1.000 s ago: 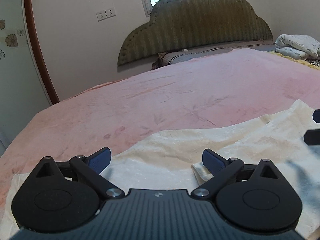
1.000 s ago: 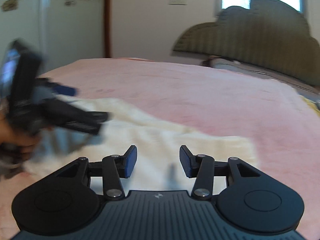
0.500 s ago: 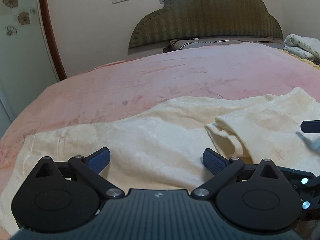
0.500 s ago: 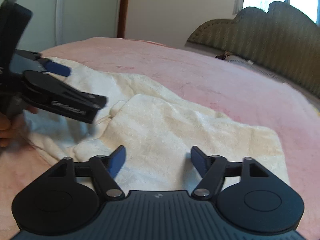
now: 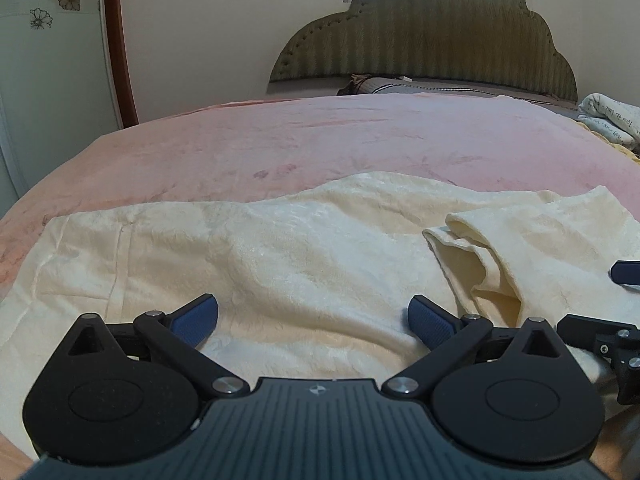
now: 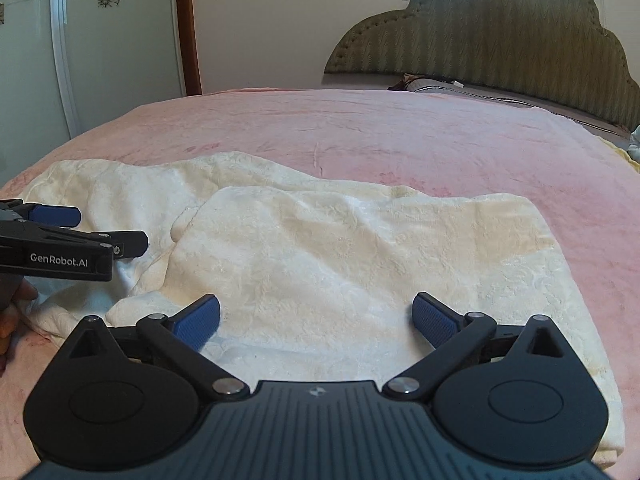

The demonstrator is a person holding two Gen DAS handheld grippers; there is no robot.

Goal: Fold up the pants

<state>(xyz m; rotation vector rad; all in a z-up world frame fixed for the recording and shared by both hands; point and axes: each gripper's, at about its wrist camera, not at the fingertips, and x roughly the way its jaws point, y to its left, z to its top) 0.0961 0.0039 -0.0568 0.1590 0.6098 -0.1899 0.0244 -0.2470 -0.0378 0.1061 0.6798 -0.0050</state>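
**A:** Between the left gripper (image 5: 313,317) pads, what's held?

**B:** Nothing; they're spread wide over the cream pants (image 5: 280,248). The right gripper (image 6: 316,317) has opened wider too, empty.

**A:** What changed?

**B:** Both pulled back, leaving one end laid over the rest, near the pink bedspread's (image 6: 360,132) front edge. I judge one fold finished; the doubled edge (image 5: 460,232) looks loose.

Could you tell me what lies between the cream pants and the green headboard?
Only bare pink blanket between the pants and the headboard, then a pillow's edge; the right wrist view shows it.
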